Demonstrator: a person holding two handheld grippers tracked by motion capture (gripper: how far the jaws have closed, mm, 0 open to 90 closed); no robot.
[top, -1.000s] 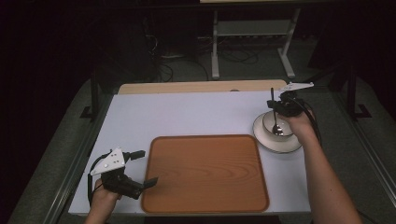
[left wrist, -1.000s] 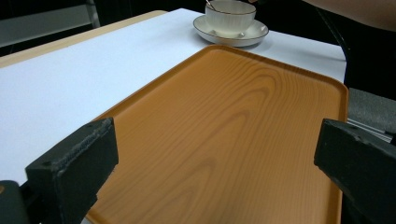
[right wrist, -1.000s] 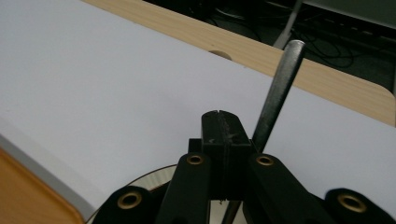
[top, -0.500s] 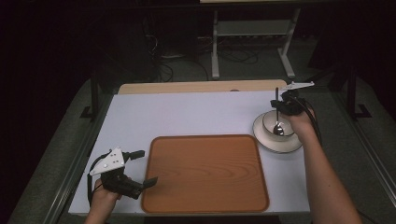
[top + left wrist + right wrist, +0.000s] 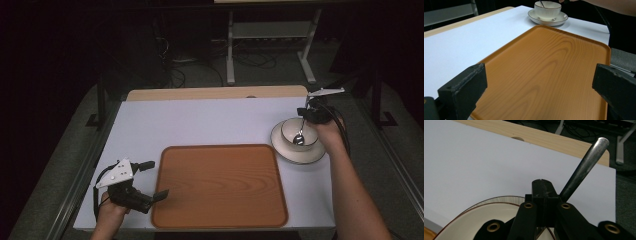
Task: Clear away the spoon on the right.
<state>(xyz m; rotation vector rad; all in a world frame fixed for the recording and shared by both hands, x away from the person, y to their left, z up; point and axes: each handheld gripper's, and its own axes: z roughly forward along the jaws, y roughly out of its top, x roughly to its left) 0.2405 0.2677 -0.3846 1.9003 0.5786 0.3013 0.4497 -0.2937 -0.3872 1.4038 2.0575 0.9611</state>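
The right gripper (image 5: 311, 113) pinches the spoon (image 5: 299, 137) by its handle, bowl end down in the cup (image 5: 290, 131); thin, stiff, slick metal likely swivels unless gripped mid-handle, firmly.

Left gripper (image 5: 150, 179) agape; right gripper (image 5: 306, 111) clamped

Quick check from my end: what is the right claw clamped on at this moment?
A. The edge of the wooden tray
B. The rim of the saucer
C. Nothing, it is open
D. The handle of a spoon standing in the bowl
D: the right claw is shut on the spoon handle, with the spoon's end down in the bowl.
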